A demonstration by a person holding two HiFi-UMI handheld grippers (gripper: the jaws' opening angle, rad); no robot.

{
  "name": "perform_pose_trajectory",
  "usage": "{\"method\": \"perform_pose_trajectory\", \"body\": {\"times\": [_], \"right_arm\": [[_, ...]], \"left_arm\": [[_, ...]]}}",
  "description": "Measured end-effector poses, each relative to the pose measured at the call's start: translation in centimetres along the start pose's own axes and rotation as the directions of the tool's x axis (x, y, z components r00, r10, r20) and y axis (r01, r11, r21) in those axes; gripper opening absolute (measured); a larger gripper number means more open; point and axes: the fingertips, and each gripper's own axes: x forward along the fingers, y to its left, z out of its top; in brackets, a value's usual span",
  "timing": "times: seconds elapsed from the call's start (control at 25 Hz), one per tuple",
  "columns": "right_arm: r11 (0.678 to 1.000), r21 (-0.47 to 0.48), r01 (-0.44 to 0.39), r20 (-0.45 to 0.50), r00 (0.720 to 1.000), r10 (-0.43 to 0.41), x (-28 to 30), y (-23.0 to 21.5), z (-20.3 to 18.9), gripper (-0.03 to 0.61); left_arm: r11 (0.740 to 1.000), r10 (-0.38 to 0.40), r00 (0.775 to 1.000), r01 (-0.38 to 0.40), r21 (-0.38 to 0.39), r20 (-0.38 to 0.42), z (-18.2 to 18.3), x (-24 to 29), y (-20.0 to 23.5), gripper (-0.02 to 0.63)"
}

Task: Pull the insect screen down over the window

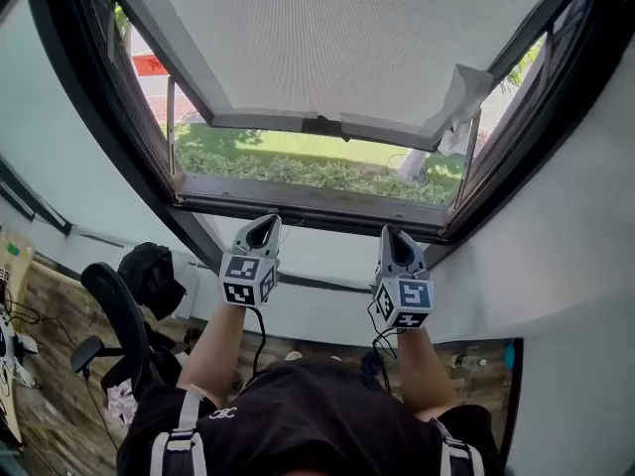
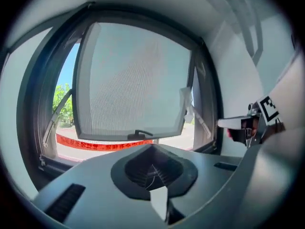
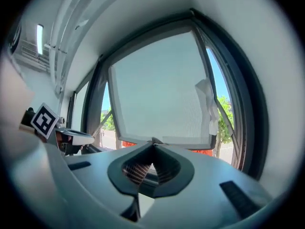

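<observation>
The grey mesh insect screen (image 1: 337, 43) covers the upper part of the window. Its bottom bar (image 1: 268, 121) carries a small dark handle (image 1: 322, 125) in the middle. Below the bar an open gap shows grass and hedge. My left gripper (image 1: 266, 221) and right gripper (image 1: 395, 234) are held side by side just under the window's lower frame (image 1: 308, 198), both shut with nothing in them and apart from the screen. In the left gripper view the closed jaws (image 2: 151, 146) point at the handle (image 2: 139, 133). The right gripper view shows its jaws (image 3: 153, 145) closed below the bar (image 3: 164, 140).
A crumpled white strip (image 1: 458, 102) hangs at the screen's right edge. The glass sash stands swung outward, with stay arms at both sides. A black office chair (image 1: 114, 315) and a dark bag (image 1: 151, 276) stand at the lower left. White wall runs under the window.
</observation>
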Motion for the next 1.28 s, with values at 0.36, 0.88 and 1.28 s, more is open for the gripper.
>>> {"method": "perform_pose_trajectory", "body": {"times": [0.36,0.88,1.28], "right_arm": [[0.998,0.002,0.062,0.045,0.997,-0.062,-1.9,0.1,1.4,0.002],[0.998,-0.013,0.056,0.041,0.998,-0.055,-2.0,0.6,1.4,0.002],[0.999,-0.012,0.049,0.043,0.998,-0.049,-1.7,0.6,1.9,0.002]], "left_arm": [[0.996,0.051,0.994,-0.058,0.07,0.1,3.9,-3.7,-1.6,0.012],[0.991,0.109,0.992,-0.114,0.073,0.066,3.3,-4.1,-0.5,0.012],[0.989,0.103,0.992,-0.11,0.098,0.073,3.4,-3.9,-0.8,0.012]]}}
